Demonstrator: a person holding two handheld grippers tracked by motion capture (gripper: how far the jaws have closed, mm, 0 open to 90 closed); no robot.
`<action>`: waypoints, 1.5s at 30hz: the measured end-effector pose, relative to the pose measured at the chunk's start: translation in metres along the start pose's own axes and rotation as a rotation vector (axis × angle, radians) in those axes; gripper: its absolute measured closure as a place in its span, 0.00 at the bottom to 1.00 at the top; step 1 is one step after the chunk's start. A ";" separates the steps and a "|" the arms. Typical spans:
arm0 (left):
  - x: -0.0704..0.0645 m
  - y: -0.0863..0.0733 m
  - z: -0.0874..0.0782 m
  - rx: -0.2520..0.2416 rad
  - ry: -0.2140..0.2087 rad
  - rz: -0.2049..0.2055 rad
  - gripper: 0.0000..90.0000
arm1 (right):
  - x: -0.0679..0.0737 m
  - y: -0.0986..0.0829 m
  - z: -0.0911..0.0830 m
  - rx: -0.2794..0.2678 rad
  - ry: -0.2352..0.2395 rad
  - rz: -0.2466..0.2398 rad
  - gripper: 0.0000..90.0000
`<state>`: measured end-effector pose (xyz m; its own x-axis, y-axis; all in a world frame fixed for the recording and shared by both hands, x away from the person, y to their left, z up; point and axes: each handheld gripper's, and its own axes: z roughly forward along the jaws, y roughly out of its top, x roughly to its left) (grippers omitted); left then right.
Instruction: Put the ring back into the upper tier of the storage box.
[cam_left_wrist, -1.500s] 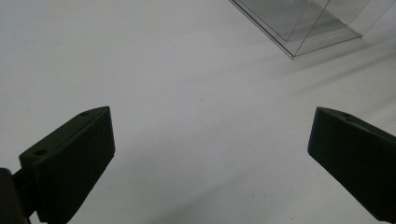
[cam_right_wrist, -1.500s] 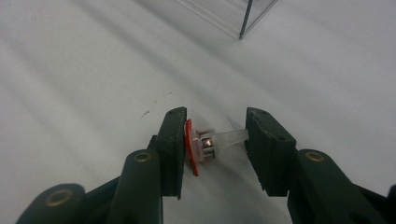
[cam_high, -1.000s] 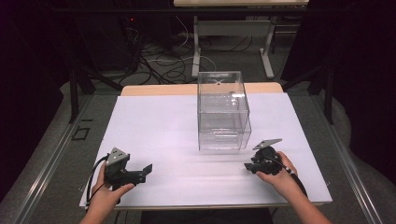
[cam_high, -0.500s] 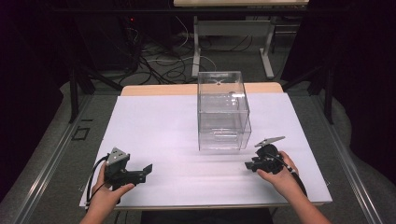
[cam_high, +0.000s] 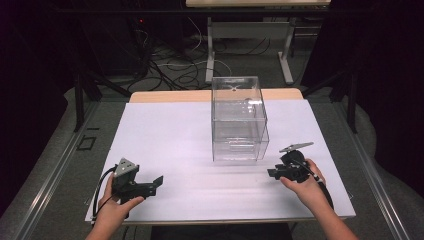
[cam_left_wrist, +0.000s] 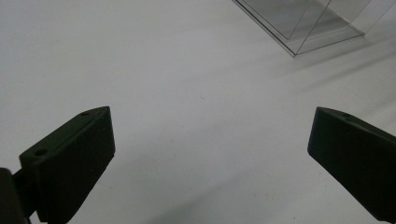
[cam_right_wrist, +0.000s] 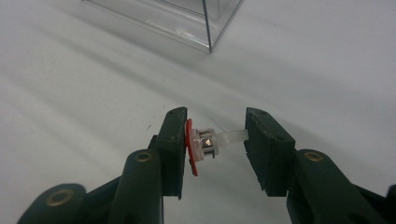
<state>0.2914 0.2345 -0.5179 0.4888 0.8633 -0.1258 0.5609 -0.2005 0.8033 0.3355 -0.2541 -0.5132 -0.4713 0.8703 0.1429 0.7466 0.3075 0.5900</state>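
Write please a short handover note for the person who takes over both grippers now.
Left gripper: open, holding nothing, low over the white table sheet at the near left.
Right gripper: shut on a small clear plastic part with a red disc and metal band, at the near right.
Clear plastic stacked box: stands upright mid-table, apart from both grippers.
Done: small part picked up.
Left: probably bring it to the box; the exact spot I cannot tell.
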 end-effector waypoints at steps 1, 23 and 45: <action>-0.001 0.000 0.000 0.001 -0.002 -0.010 0.01 | -0.002 0.000 -0.001 -0.001 0.001 0.014 0.66; 0.000 0.000 0.000 0.000 -0.001 -0.010 0.01 | -0.025 0.001 -0.016 0.002 -0.008 0.096 0.66; 0.000 0.000 0.000 0.016 -0.003 -0.008 0.01 | -0.039 0.006 -0.031 0.025 -0.012 0.109 0.66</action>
<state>0.2918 0.2346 -0.5180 0.4867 0.8632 -0.1338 0.5750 -0.2013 0.7930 0.3440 -0.2980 -0.4902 -0.3808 0.9037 0.1957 0.8047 0.2196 0.5515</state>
